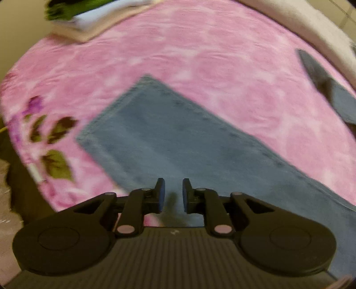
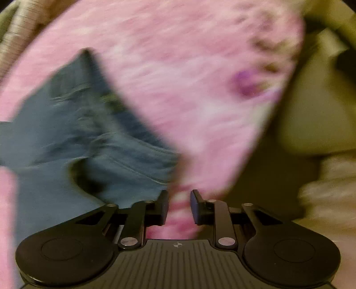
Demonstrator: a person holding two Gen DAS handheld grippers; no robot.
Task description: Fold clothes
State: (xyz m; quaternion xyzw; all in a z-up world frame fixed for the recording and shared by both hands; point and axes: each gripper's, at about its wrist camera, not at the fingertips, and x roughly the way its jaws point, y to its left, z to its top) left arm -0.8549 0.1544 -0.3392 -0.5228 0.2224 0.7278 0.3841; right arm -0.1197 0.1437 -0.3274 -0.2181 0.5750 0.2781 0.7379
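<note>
With both our left gripper (image 1: 173,193) and right gripper (image 2: 179,207) parted and empty over the jeans (image 1: 178,142), we judged a careless pinch might snag the pink blanket (image 1: 200,55) too.

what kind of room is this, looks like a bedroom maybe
Probably a bedroom: jeans are spread flat on a pink floral blanket that looks like bedding, with a stack of folded clothes at its far edge. Both grippers are open and hold nothing.

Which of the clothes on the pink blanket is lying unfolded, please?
The blue jeans, spread across the blanket's middle under the left gripper. The other clothes sit in a folded stack at the far left corner.
</note>
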